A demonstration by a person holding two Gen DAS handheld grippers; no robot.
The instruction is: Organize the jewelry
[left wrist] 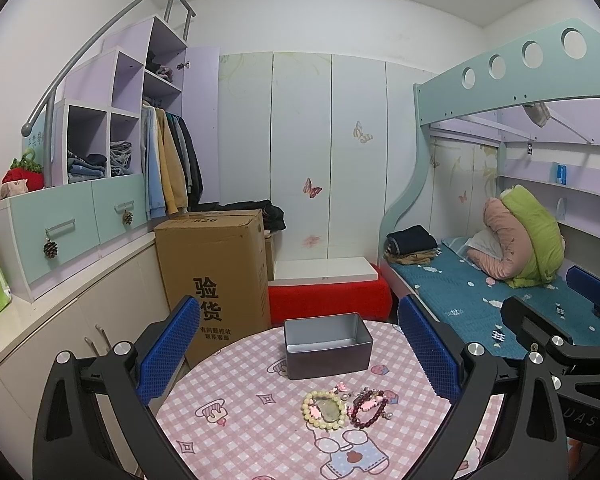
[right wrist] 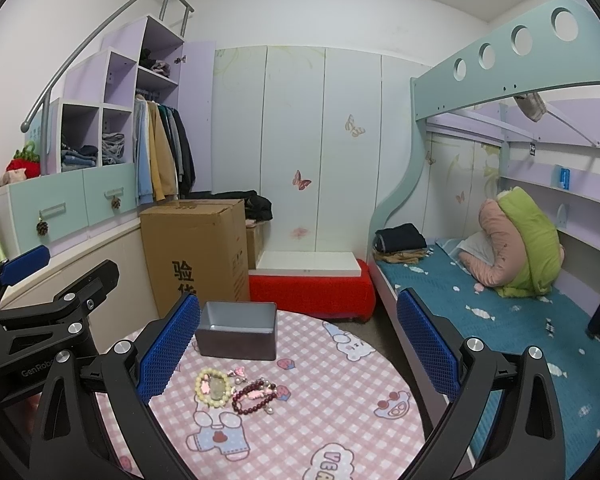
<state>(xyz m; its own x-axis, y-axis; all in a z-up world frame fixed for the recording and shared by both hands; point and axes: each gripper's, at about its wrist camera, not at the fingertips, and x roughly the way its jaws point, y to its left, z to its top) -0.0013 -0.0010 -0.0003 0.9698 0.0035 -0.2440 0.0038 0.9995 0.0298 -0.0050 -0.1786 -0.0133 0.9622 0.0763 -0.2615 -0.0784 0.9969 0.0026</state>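
Bracelets below, seemingly between left claw fingers.

We are seeing even, soft indoor light with faint shadows; both fisheye views are bending straight lines and darkening at the corners, staying sharp throughout.

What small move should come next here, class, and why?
Probably lower the left gripper, jaws wide open and empty, onto the pale bead bracelet. The jewelry lies loose on the table just before the open, empty-looking tin; nothing is held yet.
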